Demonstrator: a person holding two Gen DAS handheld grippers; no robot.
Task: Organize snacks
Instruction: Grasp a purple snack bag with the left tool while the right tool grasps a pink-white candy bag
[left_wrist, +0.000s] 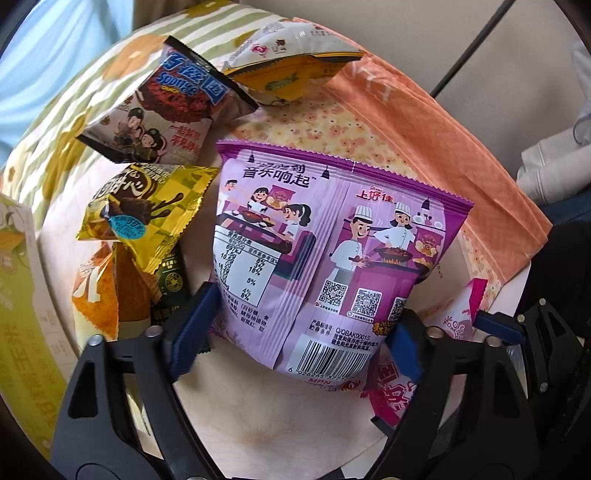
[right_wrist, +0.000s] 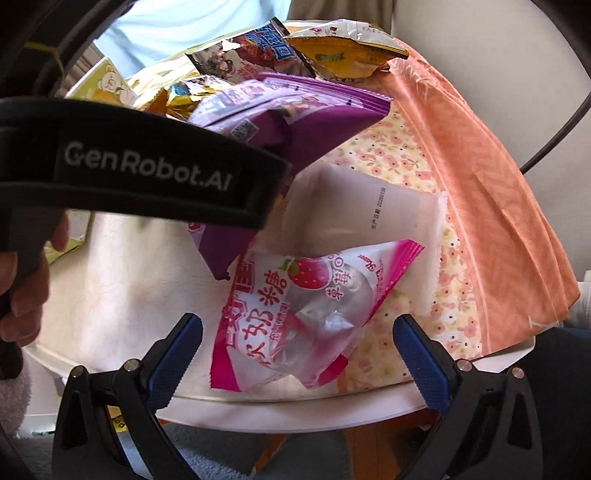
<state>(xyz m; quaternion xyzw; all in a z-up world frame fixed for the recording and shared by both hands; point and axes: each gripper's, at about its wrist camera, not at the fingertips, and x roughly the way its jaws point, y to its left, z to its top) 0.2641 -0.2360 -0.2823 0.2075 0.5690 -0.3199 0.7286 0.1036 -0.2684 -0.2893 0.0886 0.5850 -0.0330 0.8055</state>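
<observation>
A puffy purple snack bag (left_wrist: 314, 251) lies back side up on the white round table (left_wrist: 258, 424). My left gripper (left_wrist: 299, 328) straddles the bag's lower end, and both blue pads (left_wrist: 195, 325) touch its sides. Seen from the right wrist, the same purple bag (right_wrist: 295, 107) tilts under the left gripper's black body (right_wrist: 147, 170), which a hand (right_wrist: 22, 288) holds. A pink strawberry candy bag (right_wrist: 306, 317) lies between the jaws of my right gripper (right_wrist: 303, 350). Those jaws stand wide and touch nothing.
Behind the purple bag lie a brown Sponge bag (left_wrist: 162, 107), a yellow-white bag (left_wrist: 291, 59), a gold chocolate bag (left_wrist: 147, 214) and an orange pack (left_wrist: 99, 295). A yellow-green box (left_wrist: 22, 295) stands left. An orange floral cloth (left_wrist: 443, 147) covers the table's right side, a white packet (right_wrist: 369, 221) on it.
</observation>
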